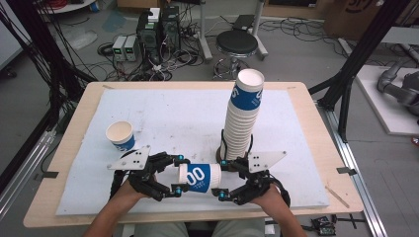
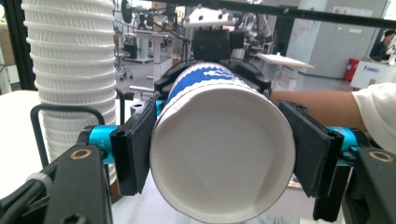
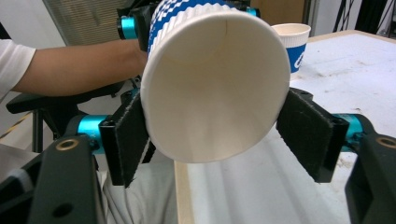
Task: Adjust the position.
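Held cup: a blue-and-white paper cup (image 1: 199, 177) lies on its side above the near part of the table, between the two grippers, one end toward each.
Left gripper (image 1: 178, 173): its black pads (image 2: 133, 149) press on the cup from both sides, closed firmly on it; in the left gripper view a round white end of the cup (image 2: 223, 154) faces the camera.
Right gripper (image 1: 222, 179): its jaws stand on either side of the cup's other end (image 3: 217, 86); the left pad (image 3: 126, 140) touches the wall, the right pad (image 3: 306, 133) sits right at it, and I cannot tell whether it presses.
Cup stack: a tall stack of paper cups (image 1: 243, 116) stands upright just behind the right gripper.
Single cup: one paper cup (image 1: 120, 135) stands upright, mouth up, behind the left gripper.
Surface: a white board (image 1: 173, 111) on a wooden table (image 1: 74, 123).
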